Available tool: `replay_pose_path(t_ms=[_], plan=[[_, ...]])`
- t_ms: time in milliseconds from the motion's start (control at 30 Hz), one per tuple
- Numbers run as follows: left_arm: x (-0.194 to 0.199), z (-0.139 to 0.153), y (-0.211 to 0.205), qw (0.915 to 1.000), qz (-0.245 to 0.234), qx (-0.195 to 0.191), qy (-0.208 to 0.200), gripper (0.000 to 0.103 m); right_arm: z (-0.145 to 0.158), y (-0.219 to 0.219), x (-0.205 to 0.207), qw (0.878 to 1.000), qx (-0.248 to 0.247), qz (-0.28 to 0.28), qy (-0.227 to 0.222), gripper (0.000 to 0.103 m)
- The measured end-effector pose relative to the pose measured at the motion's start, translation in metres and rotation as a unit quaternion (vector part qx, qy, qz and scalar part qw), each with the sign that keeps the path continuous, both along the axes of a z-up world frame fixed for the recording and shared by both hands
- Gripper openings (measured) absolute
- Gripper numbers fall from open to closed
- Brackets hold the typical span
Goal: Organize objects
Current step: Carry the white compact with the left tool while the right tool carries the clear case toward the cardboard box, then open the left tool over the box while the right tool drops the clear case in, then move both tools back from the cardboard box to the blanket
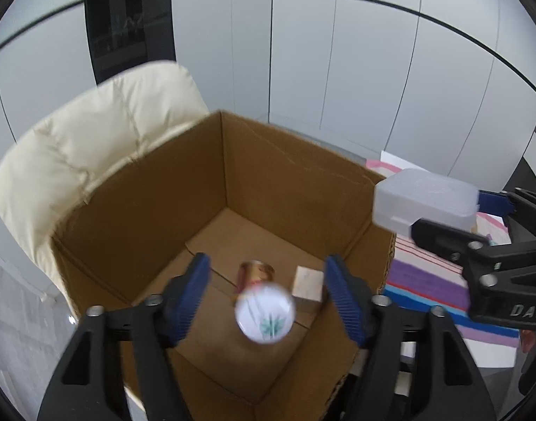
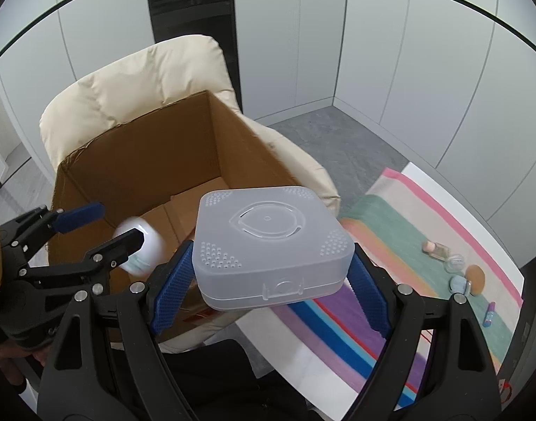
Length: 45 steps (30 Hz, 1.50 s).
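Left gripper (image 1: 264,298) spread, white cup (image 1: 265,315) loose between its jaws above box (image 1: 233,175); right gripper (image 2: 268,280) pinching plastic case (image 2: 271,242).

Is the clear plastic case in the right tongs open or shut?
Shut. The plastic case shows its lid seated flush on the base all round, with the front latch down, between the right tongs.
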<state>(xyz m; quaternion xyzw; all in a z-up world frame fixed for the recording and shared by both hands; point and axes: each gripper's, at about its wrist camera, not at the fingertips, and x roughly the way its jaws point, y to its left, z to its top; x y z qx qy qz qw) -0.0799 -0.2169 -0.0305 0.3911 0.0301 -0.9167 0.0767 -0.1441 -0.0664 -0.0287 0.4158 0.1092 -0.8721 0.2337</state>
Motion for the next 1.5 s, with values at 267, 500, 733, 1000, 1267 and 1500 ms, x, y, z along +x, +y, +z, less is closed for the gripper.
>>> replay_pose_path(t_ms=[267,500,733,1000,1267,1500], plan=[[0.022,0.007,-0.034,0.9966,0.071,-0.042,0.003,0.103,0.001,-0.028,0.001,1.0,-0.005,0.014,-0.001,0.086],[0.042,0.008,-0.074,0.9935,0.107,-0.036,-0.01,0.103,-0.005,-0.061,0.006,0.999,-0.002,0.039,-0.007,0.086],[0.056,-0.001,-0.097,0.9905,0.131,-0.034,-0.021,0.103,-0.009,-0.089,0.009,0.998,-0.003,0.056,-0.011,0.086],[0.064,-0.004,-0.113,0.9882,0.149,-0.02,-0.029,0.103,-0.013,-0.107,0.013,0.998,-0.001,0.068,-0.014,0.094],[0.06,-0.004,-0.114,0.9876,0.152,-0.022,-0.033,0.103,-0.008,-0.104,0.016,0.998,-0.006,0.059,0.0,0.103],[0.05,-0.003,-0.103,0.9888,0.145,-0.024,-0.029,0.103,-0.006,-0.089,0.011,0.999,-0.012,0.042,0.001,0.103]])
